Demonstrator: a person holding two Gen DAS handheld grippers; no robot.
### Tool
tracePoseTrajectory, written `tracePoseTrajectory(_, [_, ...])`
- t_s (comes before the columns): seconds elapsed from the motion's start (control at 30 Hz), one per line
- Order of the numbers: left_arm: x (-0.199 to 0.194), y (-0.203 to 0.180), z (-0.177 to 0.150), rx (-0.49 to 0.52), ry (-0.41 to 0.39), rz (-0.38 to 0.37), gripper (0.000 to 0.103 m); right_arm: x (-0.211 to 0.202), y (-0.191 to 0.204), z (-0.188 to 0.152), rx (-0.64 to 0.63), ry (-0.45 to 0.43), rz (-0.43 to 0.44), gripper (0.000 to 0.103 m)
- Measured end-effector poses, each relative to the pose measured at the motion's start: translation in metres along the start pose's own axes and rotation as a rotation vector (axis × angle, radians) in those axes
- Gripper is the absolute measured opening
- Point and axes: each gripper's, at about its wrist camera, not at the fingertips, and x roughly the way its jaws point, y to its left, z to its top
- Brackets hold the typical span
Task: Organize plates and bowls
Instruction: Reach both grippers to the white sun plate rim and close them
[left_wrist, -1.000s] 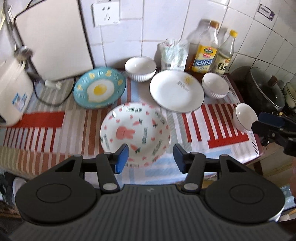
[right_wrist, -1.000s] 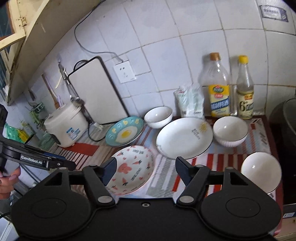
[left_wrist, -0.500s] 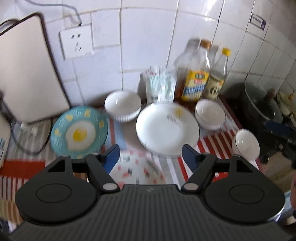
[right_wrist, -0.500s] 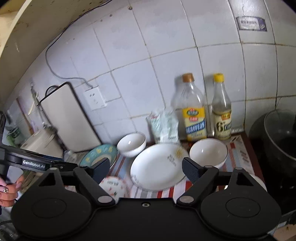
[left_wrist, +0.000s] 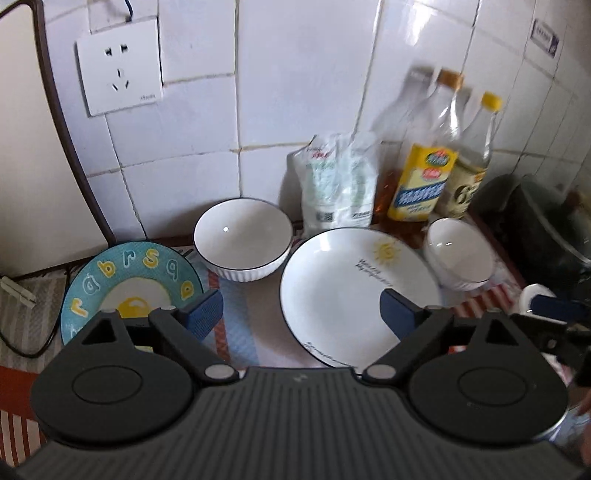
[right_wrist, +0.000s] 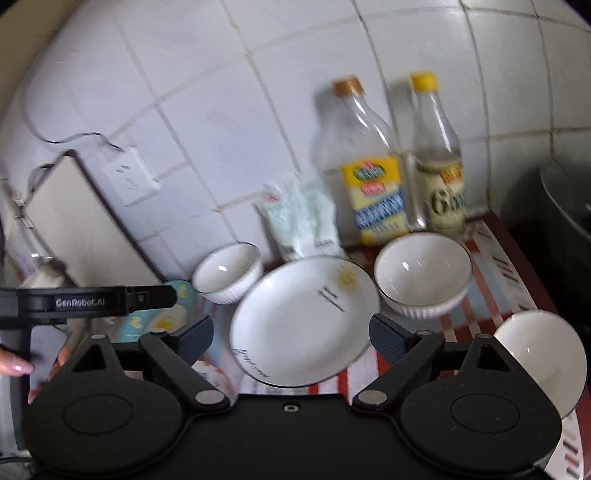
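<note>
White plate (left_wrist: 351, 291) judged stiff, glazed, slippery, fragile; rim to be pinched. Left gripper (left_wrist: 301, 310) opening, nothing between; right gripper (right_wrist: 291, 332) spread, empty.

"GenRobot.AI" on left gripper (right_wrist: 96, 302)

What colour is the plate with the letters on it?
Blue plate, yellow letters, clearest in left wrist view.
</note>
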Motion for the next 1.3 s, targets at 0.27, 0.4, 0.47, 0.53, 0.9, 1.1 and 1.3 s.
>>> tracePoseTrajectory(0.27, [0.068, 0.012, 0.009, -0.013, 0.13, -0.065, 0.088, 0.04, -0.029, -0.008, 0.175, 0.067, -0.027, 0.08])
tracePoseTrajectory(0.4, [0.099, 0.015, 0.007, -0.02, 0.183, -0.068, 0.08, 0.066, -0.042, -0.014, 0.216, 0.112, -0.046, 0.071])
tracePoseTrajectory(0.47, [0.112, 0.015, 0.007, -0.012, 0.208, -0.058, 0.077, 0.079, -0.048, -0.017, 0.233, 0.141, -0.052, 0.067])
tracePoseTrajectory(0.53, [0.121, 0.018, 0.008, -0.022, 0.22, -0.06, 0.075, 0.089, -0.053, -0.018, 0.251, 0.158, -0.048, 0.064])
tracePoseTrajectory(0.9, [0.151, 0.031, 0.006, -0.112, 0.321, -0.125, 0.04, 0.122, -0.069, -0.019, 0.291, 0.196, -0.065, 0.042])
tracePoseTrajectory(1.1, [0.157, 0.032, 0.002, -0.108, 0.326, -0.131, 0.016, 0.132, -0.073, -0.023, 0.296, 0.199, -0.074, 0.018])
tracePoseTrajectory(1.3, [0.158, 0.032, -0.001, -0.131, 0.311, -0.13, 0.02, 0.134, -0.081, -0.027, 0.336, 0.181, -0.043, 0.017])
